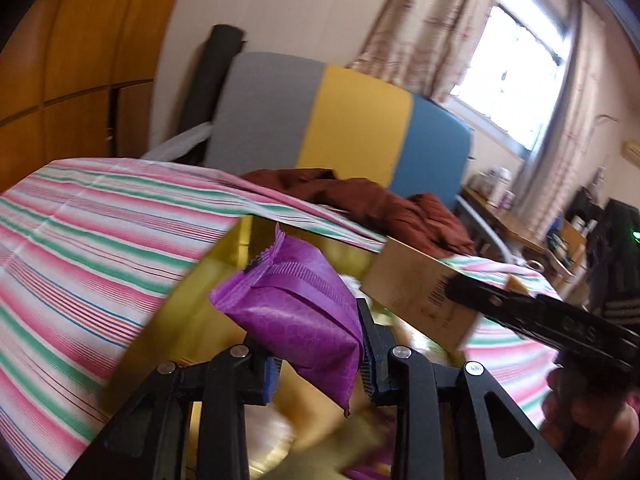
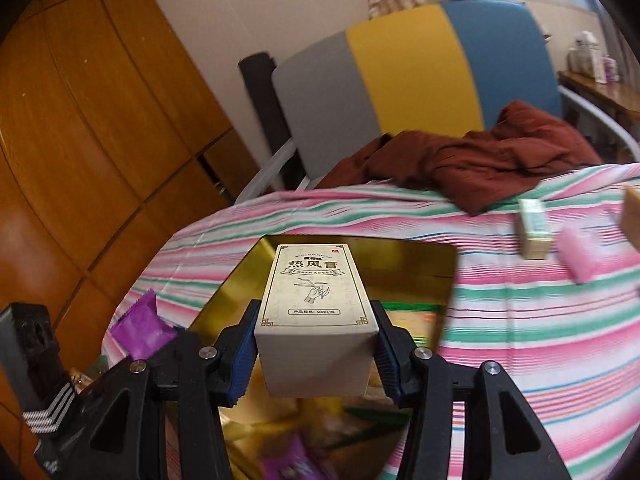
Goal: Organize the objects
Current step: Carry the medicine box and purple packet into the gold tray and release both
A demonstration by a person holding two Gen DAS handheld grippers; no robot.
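Observation:
My left gripper [image 1: 320, 360] is shut on a purple sachet [image 1: 296, 312], whose crimped end sticks up and away from me. It hangs over an open gold box [image 1: 212, 292] that lies on the bed. My right gripper [image 2: 316, 356] is shut on a cream carton [image 2: 316, 300] printed with black characters and a hand drawing, also above the gold box [image 2: 412, 272]. In the left wrist view the same carton [image 1: 416, 292] shows its barcode side, clamped by the right gripper [image 1: 464, 300]. In the right wrist view the purple sachet [image 2: 140, 328] appears at the left. Blurred packets lie inside the box.
The bed has a pink, green and white striped sheet [image 2: 520, 340]. A rust-brown garment [image 2: 480, 160] lies by the grey, yellow and blue headboard [image 2: 400, 72]. A small pale box [image 2: 534, 228] and a pink packet [image 2: 580, 256] rest on the sheet. A wooden wardrobe [image 2: 80, 120] stands at the left.

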